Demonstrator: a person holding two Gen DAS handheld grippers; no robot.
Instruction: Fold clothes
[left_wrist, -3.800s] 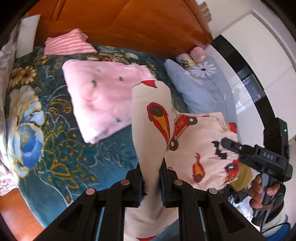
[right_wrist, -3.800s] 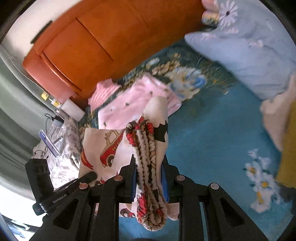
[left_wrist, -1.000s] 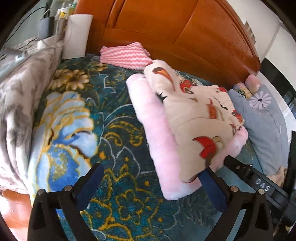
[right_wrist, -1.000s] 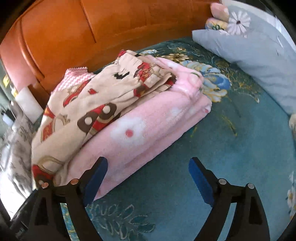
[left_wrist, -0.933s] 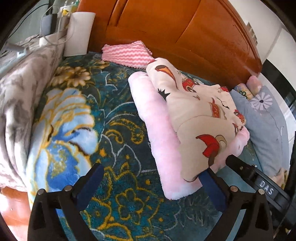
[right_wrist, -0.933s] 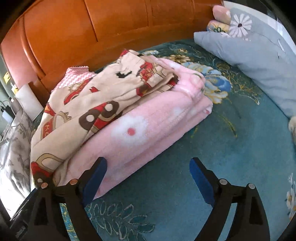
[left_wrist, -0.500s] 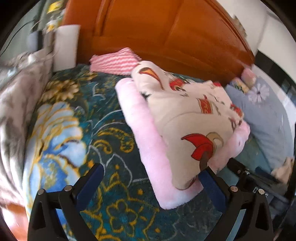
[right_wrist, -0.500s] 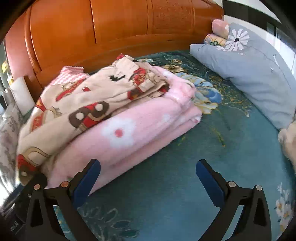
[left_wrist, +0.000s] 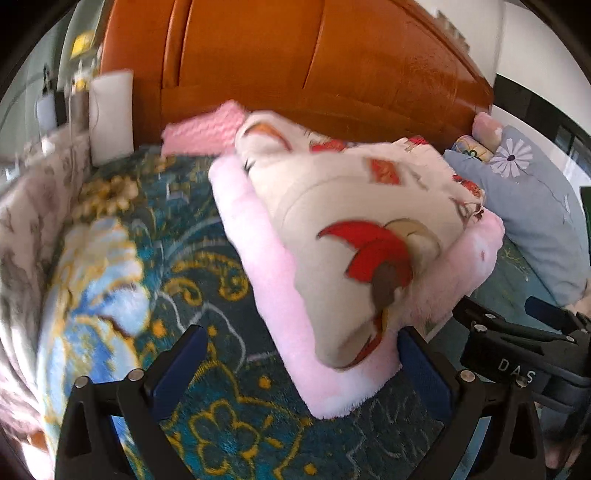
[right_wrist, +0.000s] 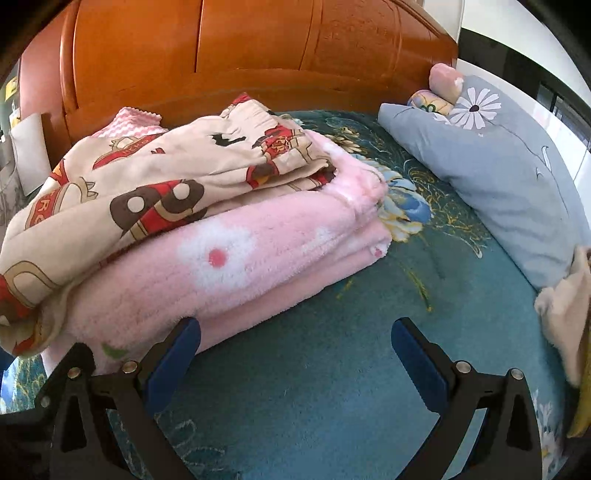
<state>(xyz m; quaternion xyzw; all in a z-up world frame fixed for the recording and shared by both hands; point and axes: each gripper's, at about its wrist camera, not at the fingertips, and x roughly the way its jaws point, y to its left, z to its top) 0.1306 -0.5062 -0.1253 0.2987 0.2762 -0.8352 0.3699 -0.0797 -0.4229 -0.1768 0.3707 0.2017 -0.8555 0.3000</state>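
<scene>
Legible writing: "DAS" on the body of your right gripper (left_wrist: 517, 350), seen from the left wrist view; part-letters on the garment print cannot be read. Count: one cream cartoon-print garment (right_wrist: 155, 184), folded, lying on top of one folded pink blanket (right_wrist: 236, 258) on the bed (right_wrist: 332, 387); one grey pillow (right_wrist: 498, 166). Your left gripper (left_wrist: 299, 369) and right gripper both stand spread wide and empty, just beside the pink blanket.

We count three folded pieces on one bed (right_wrist: 332, 387): one cream cartoon-print garment (right_wrist: 147, 184), one fluffy pink blanket (right_wrist: 240, 258) under it, and one pink zigzag cloth (right_wrist: 133, 122) behind. We see one grey-blue pillow (right_wrist: 498, 177), two small rolled items (right_wrist: 439, 88) beside it, and one unfolded cream heap (right_wrist: 569, 295).
</scene>
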